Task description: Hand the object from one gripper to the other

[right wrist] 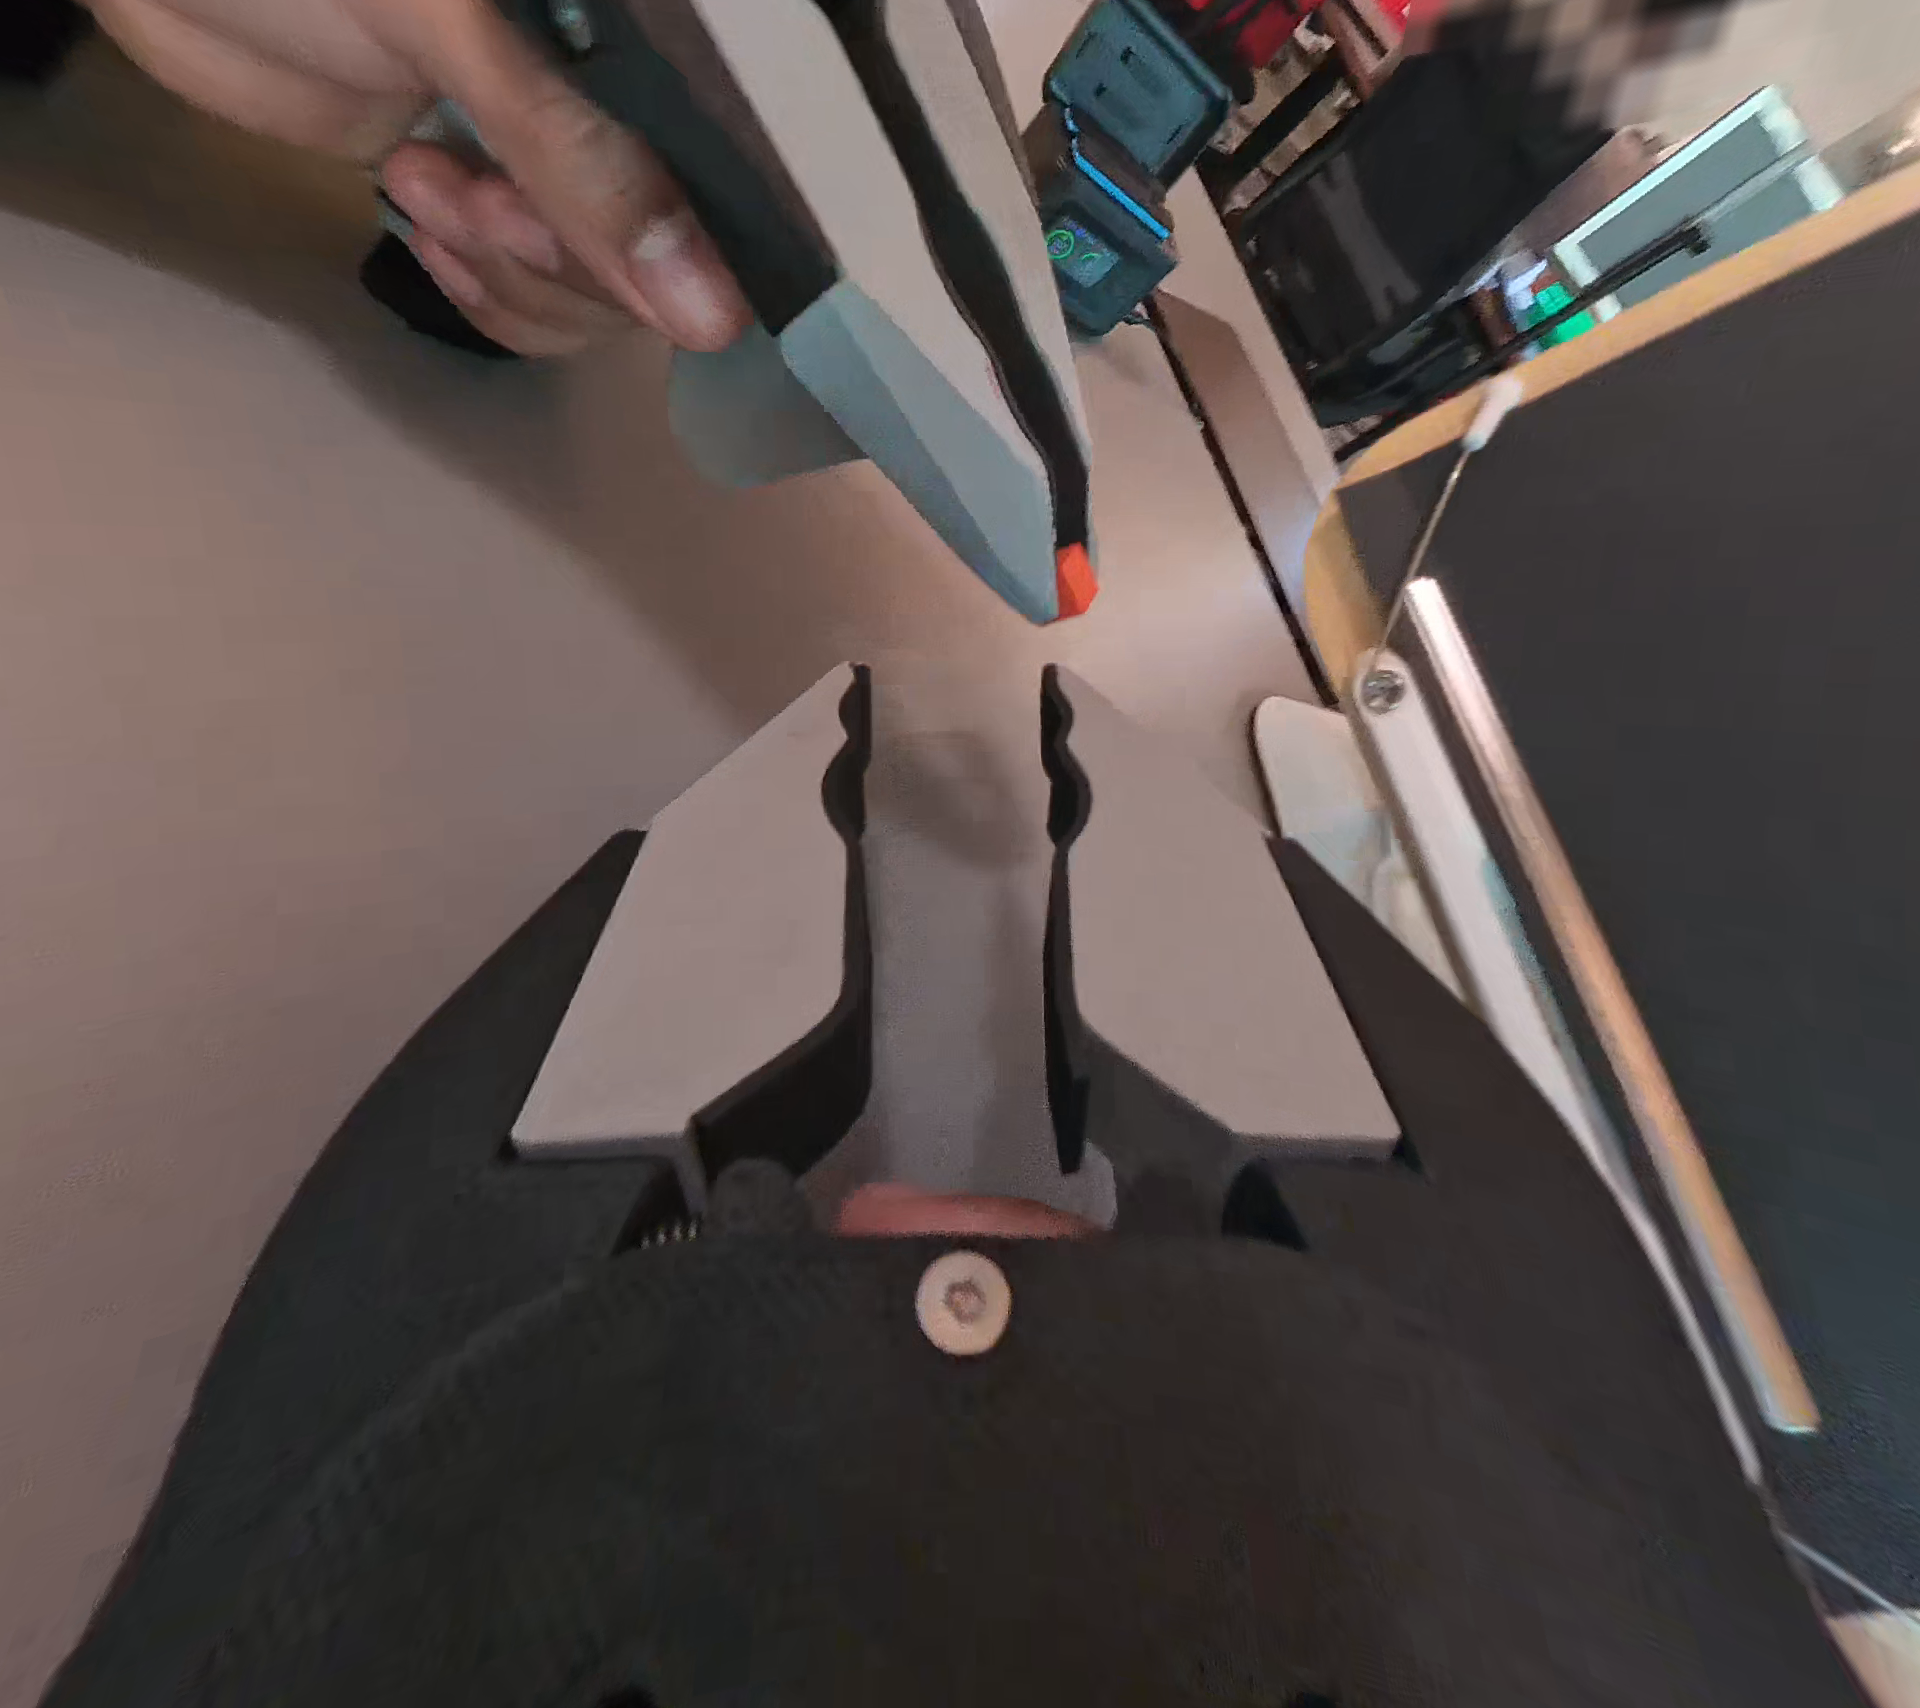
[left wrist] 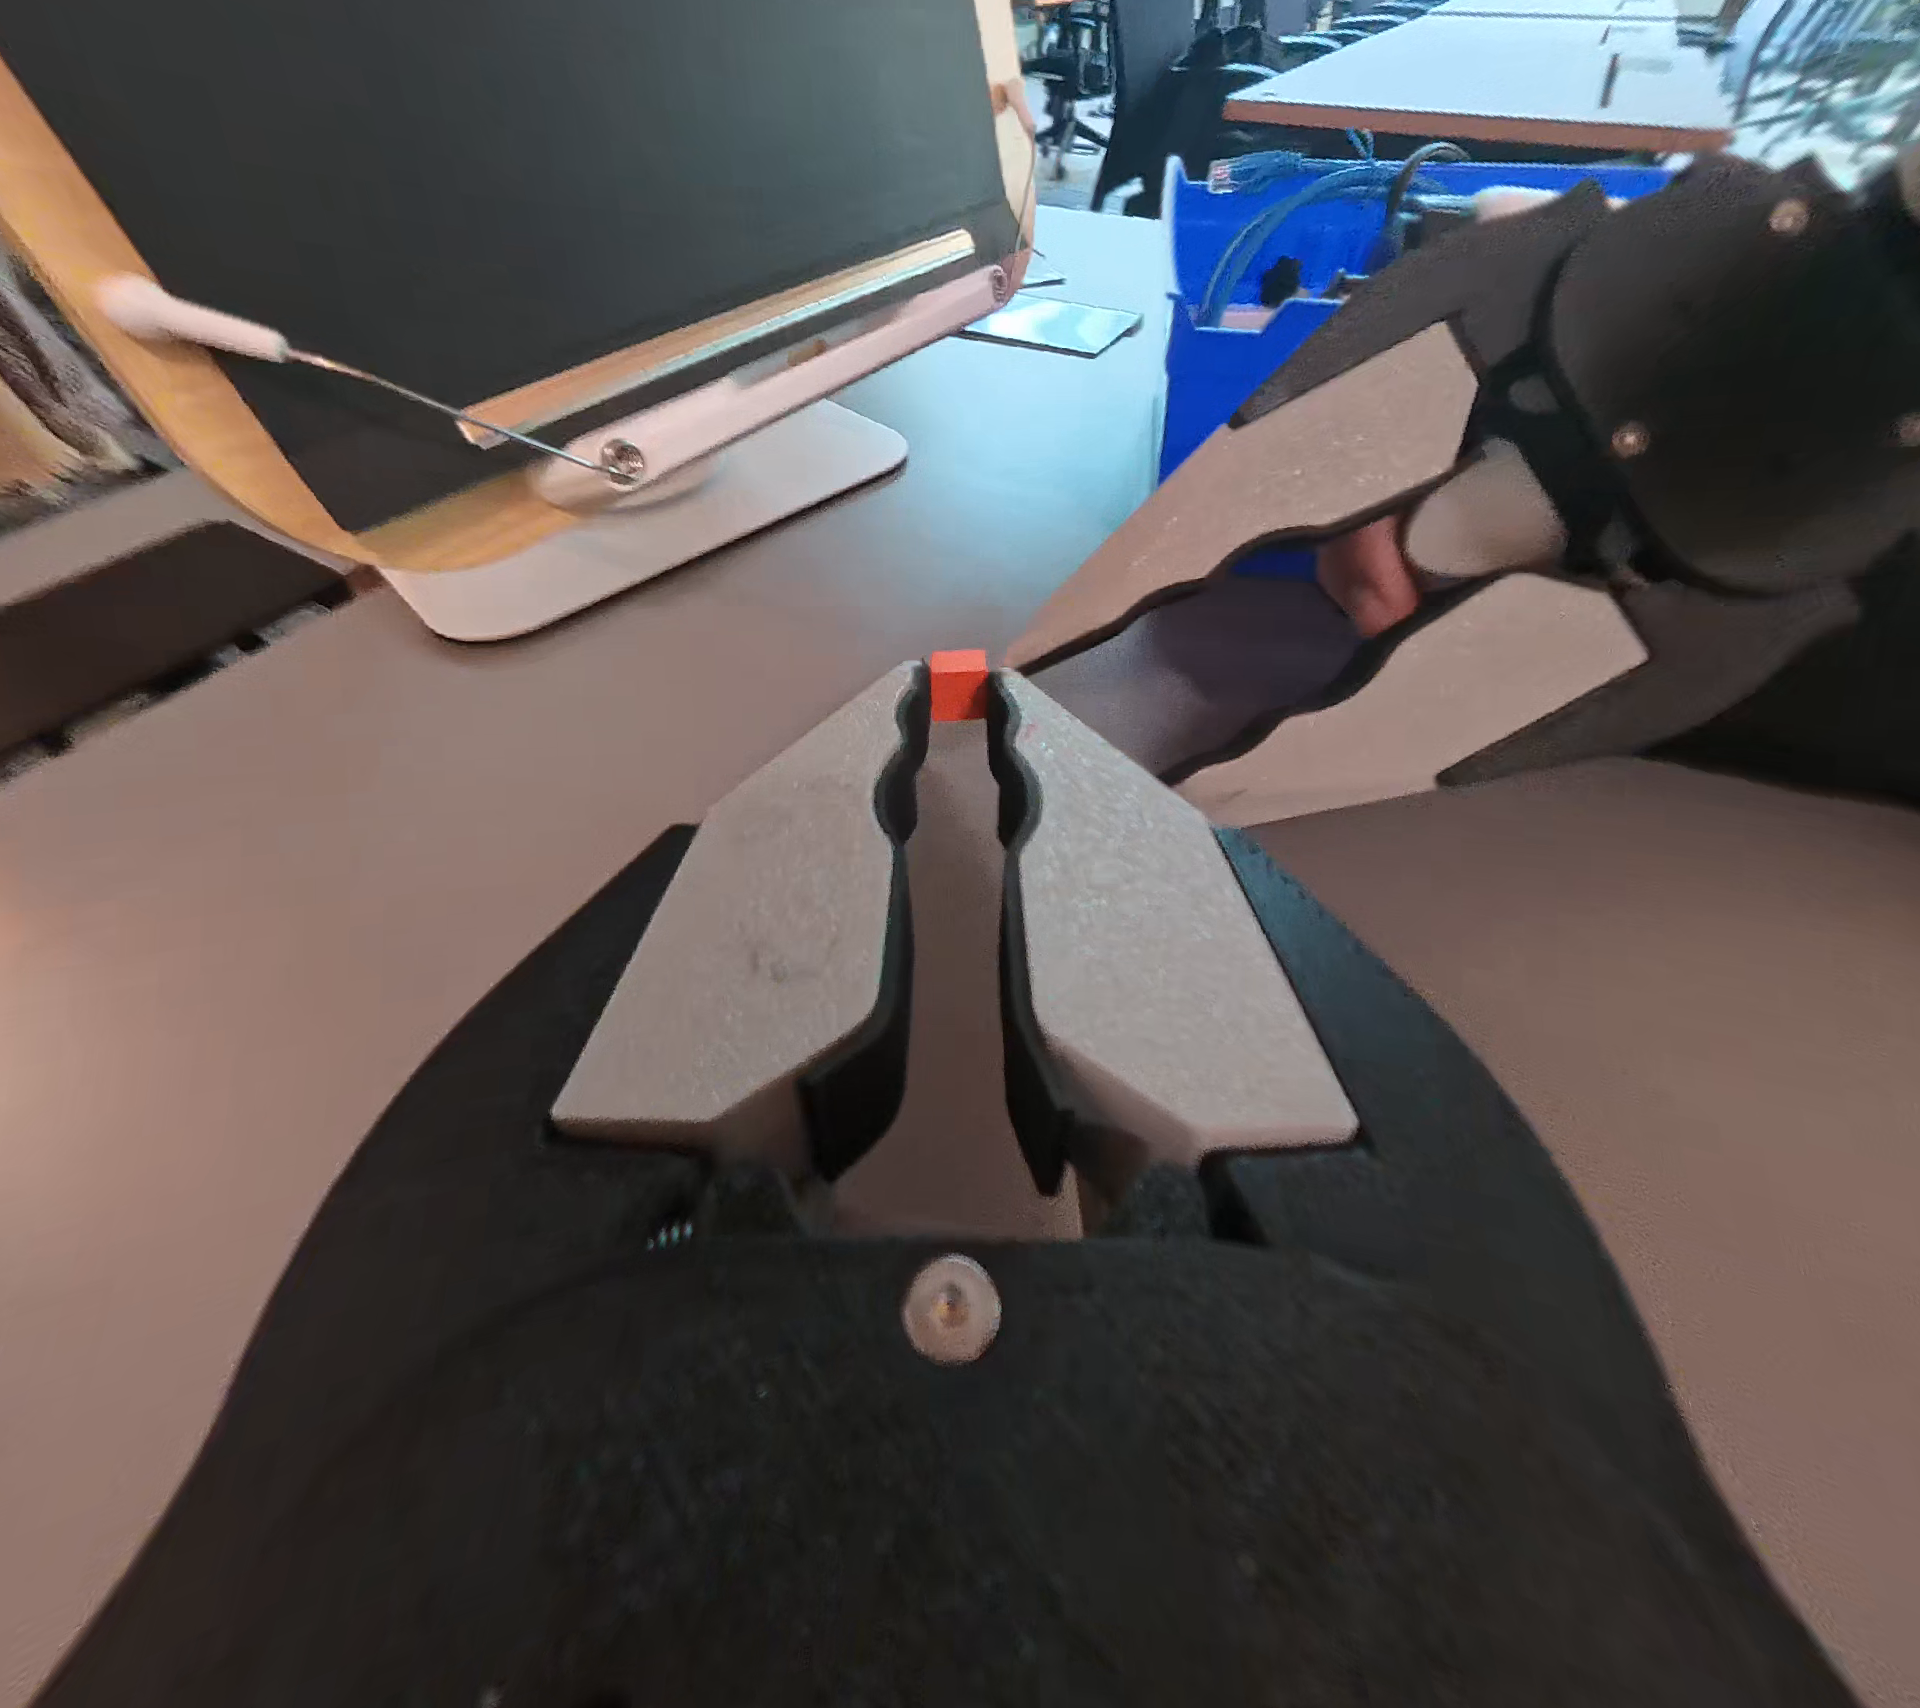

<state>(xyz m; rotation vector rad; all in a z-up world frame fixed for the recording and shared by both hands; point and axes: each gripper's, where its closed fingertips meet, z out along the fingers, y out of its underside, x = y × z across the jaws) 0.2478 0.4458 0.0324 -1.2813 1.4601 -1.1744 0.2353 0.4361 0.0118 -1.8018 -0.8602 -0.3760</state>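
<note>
My left hand-held gripper [left wrist: 960, 679] is clamped on a small orange-red cube [left wrist: 958, 686], which sits pinched right at the very tips of its two grey fingers, held up above the brown bench [left wrist: 312, 931]. From my right wrist view the same cube [right wrist: 1074, 583] shows at the end of that left hand-held gripper [right wrist: 1060, 588], which comes down at a slant from the upper left with my left hand [right wrist: 436, 100] wrapped around its handle. My right hand-held gripper [right wrist: 948, 671] has its fingers apart with nothing between them; its tips point toward the cube and lie just short of it, not touching. In the left wrist view, that right hand-held gripper [left wrist: 1091, 723] reaches in from the right side, its upper fingertip almost against the right side of the cube, its lower finger farther down by my own right finger; whether the upper tip actually touches the cube I cannot tell. Behind the cube on the bench stands a dark screen [left wrist: 499, 69] with a light wooden edge on a pale flat base [left wrist: 727, 505]. A blue bin [left wrist: 1247, 308] holding cables stands farther back to the right.
</note>
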